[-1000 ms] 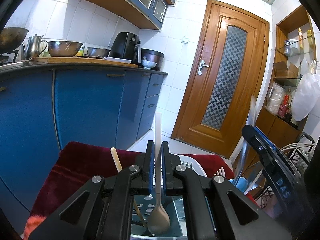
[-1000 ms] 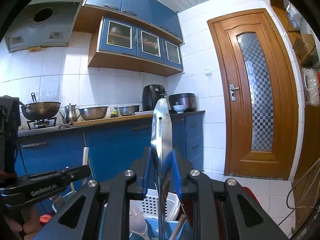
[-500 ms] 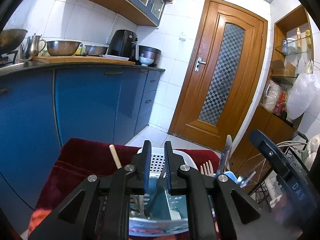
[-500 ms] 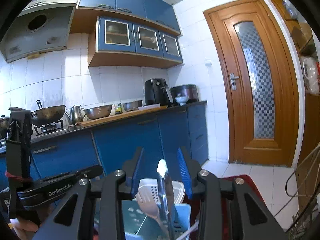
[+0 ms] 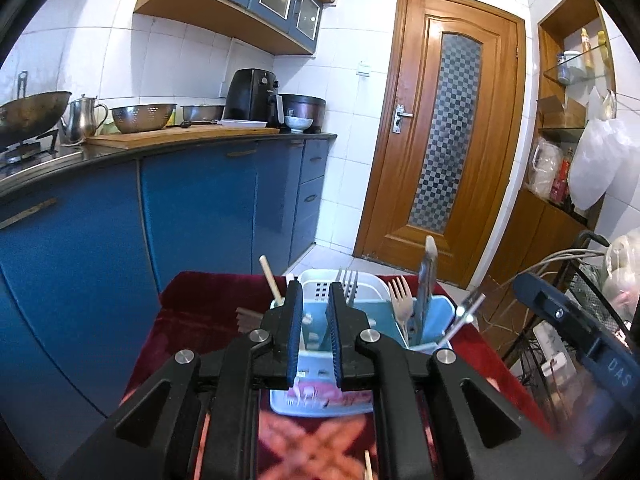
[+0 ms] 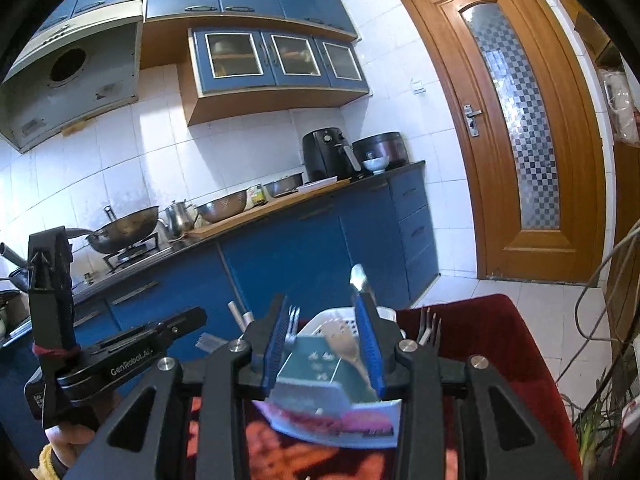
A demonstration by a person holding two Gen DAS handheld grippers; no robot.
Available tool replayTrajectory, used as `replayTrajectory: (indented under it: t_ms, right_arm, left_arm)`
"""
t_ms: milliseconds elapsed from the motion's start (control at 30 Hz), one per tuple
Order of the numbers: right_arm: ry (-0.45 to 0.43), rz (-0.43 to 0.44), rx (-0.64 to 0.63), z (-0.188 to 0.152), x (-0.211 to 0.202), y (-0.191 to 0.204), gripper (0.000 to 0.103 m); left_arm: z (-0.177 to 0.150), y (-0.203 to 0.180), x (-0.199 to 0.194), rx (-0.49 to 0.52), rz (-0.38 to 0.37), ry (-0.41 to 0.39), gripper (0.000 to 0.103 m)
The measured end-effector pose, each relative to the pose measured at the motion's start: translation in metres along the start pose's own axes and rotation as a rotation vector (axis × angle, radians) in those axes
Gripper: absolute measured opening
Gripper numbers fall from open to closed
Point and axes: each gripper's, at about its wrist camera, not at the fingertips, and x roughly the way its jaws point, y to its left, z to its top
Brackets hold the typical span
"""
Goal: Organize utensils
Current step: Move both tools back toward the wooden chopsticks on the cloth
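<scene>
Both utensils are now released into the blue holder [image 5: 436, 316], knife [image 5: 426, 276] upright inside; left gripper [image 5: 314, 312] and right gripper [image 6: 324, 344] are empty, jaws apart, drawn back.

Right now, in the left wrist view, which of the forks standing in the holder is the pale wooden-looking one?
The fork right of the middle, beside the upright knife, in the blue utensil holder. Its tines are cream-coloured; the other fork, farther left, is grey metal.
</scene>
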Motion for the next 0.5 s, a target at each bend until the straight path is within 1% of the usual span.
replayTrajectory:
  t_ms: [267, 500]
  right_arm:
    - [0.079, -0.018, -0.034, -0.020, -0.032, 0.024, 0.038]
    - [0.141, -0.045, -0.006, -0.042, -0.053, 0.029, 0.038]
  left_arm:
    - [-0.020, -0.001, -0.041, 0.024, 0.027, 0.043, 0.011]
    - [-0.047, 0.003, -0.065, 0.030, 0.036, 0.115, 0.011]
